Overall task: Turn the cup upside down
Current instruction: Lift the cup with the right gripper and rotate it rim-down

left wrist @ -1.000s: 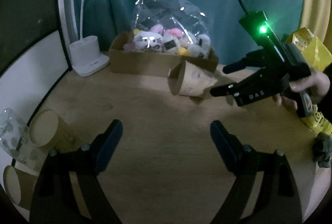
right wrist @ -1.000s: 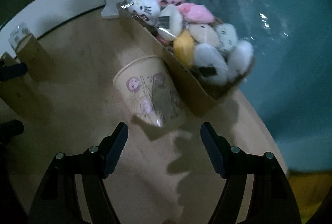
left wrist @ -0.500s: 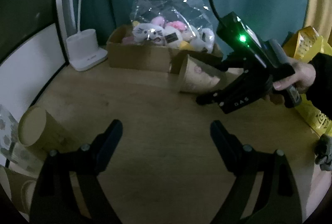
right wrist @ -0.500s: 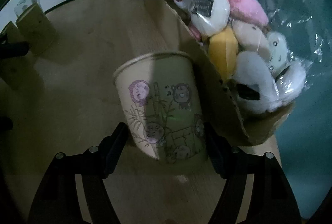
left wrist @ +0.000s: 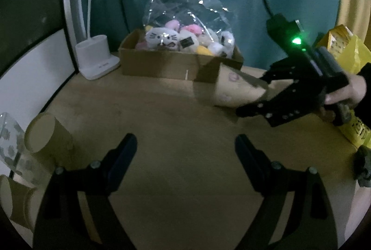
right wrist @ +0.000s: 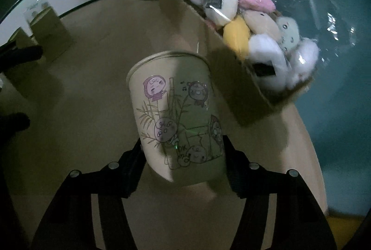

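A paper cup [right wrist: 176, 111] with cartoon drawings lies on its side on the wooden table [right wrist: 88, 92], its rim pointing away from my right gripper [right wrist: 182, 157]. The right gripper's two fingers stand on either side of the cup's base end, touching or nearly touching it. In the left wrist view the same cup [left wrist: 234, 90] lies in front of the cardboard box, with the right gripper [left wrist: 255, 97] around its base. My left gripper [left wrist: 185, 157] is open and empty, low over the near table.
A cardboard box of plush toys [left wrist: 180, 57] in clear wrap stands at the back, also in the right wrist view [right wrist: 243, 25]. A white lamp base [left wrist: 97, 60] stands at the back left. Brown paper cups [left wrist: 46, 136] lie at the left edge. A yellow bag [left wrist: 343, 50] is at the right.
My right gripper has moved forward onto the lying cup, so its fingers now flank the base end. The left gripper has stayed open and nearly still.
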`<state>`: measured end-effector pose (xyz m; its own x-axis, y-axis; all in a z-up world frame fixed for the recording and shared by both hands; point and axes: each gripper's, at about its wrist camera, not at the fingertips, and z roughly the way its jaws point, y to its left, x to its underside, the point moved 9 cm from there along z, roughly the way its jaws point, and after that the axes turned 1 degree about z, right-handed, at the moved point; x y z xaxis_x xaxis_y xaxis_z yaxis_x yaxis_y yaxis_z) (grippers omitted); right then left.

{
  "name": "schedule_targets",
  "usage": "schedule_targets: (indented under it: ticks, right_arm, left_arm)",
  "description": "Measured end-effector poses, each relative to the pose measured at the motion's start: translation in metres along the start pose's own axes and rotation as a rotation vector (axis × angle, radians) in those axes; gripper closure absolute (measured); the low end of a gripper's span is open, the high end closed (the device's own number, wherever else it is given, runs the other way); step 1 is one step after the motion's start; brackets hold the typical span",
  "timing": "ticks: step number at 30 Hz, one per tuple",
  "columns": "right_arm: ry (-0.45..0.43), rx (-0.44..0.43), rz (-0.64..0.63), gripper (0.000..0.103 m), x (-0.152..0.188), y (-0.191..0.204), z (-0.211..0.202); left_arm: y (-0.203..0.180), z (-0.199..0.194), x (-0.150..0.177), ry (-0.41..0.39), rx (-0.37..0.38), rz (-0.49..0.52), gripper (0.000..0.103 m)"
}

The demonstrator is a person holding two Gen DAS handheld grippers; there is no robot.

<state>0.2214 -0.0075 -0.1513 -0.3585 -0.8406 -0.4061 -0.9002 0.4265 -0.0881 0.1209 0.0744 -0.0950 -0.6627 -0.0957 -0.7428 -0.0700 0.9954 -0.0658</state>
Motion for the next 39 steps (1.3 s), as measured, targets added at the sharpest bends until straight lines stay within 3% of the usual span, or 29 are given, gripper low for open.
schedule_targets:
  ticks: [9, 16, 23, 29, 39]
  right_arm:
    - [0.133, 0.032, 0.015, 0.039, 0.067, 0.029, -0.067]
    - [0.265, 0.009, 0.004, 0.039, 0.113, 0.091, -0.092]
    - [0.344, -0.018, 0.002, 0.039, 0.157, 0.141, -0.110]
    - [0.356, -0.017, 0.028, 0.039, 0.176, 0.164, -0.114]
    - [0.355, -0.014, 0.052, 0.039, 0.181, 0.152, -0.105]
  left_arm:
    - [-0.034, -0.021, 0.020, -0.010, 0.076, 0.051, 0.015]
    - [-0.073, -0.040, 0.046, -0.019, 0.154, 0.167, 0.015]
    - [-0.100, -0.055, 0.073, 0.005, 0.231, 0.191, 0.015]
    - [-0.116, -0.067, 0.082, 0.004, 0.282, 0.201, 0.015]
    - [-0.123, -0.083, 0.076, -0.033, 0.289, 0.192, 0.015]
